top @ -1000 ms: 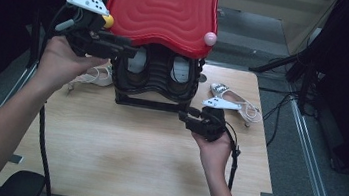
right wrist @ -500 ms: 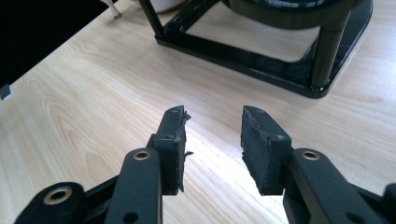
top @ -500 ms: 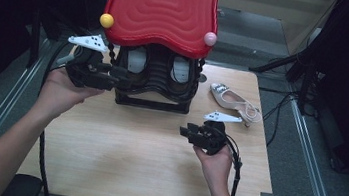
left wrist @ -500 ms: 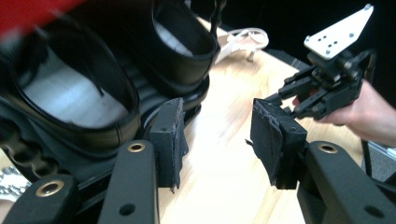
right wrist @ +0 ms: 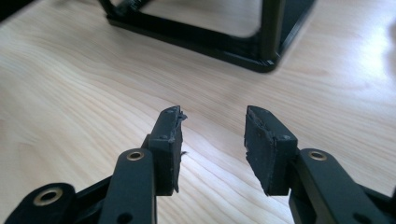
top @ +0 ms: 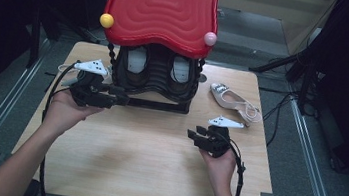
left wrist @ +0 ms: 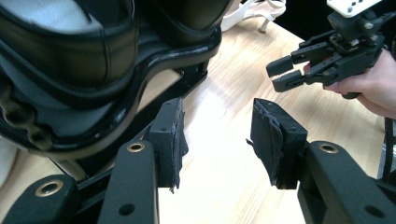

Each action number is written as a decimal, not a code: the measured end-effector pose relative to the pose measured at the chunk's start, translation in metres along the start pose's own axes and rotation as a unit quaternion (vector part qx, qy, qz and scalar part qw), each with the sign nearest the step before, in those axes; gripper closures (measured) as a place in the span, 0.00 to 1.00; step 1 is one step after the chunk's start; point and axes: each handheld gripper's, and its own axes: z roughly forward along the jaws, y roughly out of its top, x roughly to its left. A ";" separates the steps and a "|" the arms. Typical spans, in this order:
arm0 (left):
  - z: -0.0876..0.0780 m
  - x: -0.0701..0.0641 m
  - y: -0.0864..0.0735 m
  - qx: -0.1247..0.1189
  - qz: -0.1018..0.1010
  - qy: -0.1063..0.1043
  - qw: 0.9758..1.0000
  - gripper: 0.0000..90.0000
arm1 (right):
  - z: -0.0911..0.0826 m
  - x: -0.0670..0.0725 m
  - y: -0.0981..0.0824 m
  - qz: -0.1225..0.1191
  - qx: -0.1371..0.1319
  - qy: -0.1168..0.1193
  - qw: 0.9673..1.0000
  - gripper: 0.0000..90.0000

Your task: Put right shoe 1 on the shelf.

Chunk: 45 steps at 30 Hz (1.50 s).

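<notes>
While black below, the shoe rack (top: 156, 83) carries a wavy red top.

Two black hand-held tongs, bare forearms

Left tongs (top: 121, 93) and right tongs (top: 194, 132) each carry a white three-cornered plate with dark dots, brass-ringed pivot holes, frayed black pads (right wrist: 171, 135) and a trailing black cable; no sleeves show.

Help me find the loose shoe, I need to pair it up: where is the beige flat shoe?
In the high view, the beige flat shoe lies on the wooden table, right of the black rack.
</notes>
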 end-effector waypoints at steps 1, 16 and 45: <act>0.000 0.001 -0.003 0.002 -0.002 -0.003 1.000 0.61 | 0.001 -0.001 -0.001 0.000 0.005 -0.003 1.000 0.64; 0.003 0.019 -0.041 0.005 -0.035 -0.002 0.999 0.60 | 0.017 -0.011 -0.025 -0.003 0.031 -0.047 0.998 0.65; -0.008 0.057 -0.066 0.010 -0.074 0.031 0.997 0.60 | 0.010 -0.018 -0.037 0.009 -0.009 -0.069 0.998 0.65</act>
